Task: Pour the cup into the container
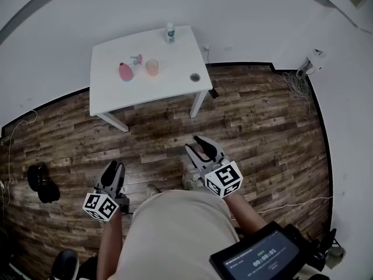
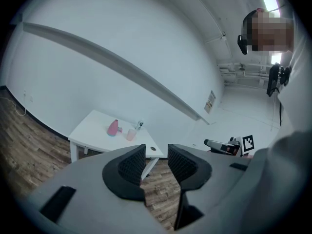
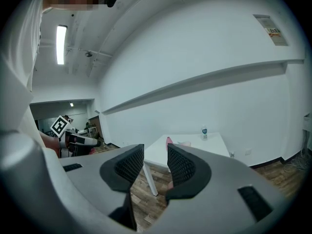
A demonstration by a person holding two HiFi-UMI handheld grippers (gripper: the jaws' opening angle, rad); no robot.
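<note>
Left gripper [image 1: 115, 167], right gripper [image 1: 196, 144] closed, empty; translucent peach cup [image 1: 152, 67] upright on table [image 1: 175, 57]

The head camera looks steeply down from above the person onto the dark wood-plank floor [image 1: 262, 121]. The white square four-legged table [image 1: 169, 80] lies well ahead, small, near the top of its frame. The camera on the left gripper [image 1: 114, 168] sits low and faces along its own jaws, seeing that table far off, corner-on. The camera on the right gripper [image 1: 201, 143] faces the same table from further right. All three views share the table and the floor before it. Each gripper view also catches the other gripper's black-and-white marker cube [image 2: 248, 142] at its edge.
</note>
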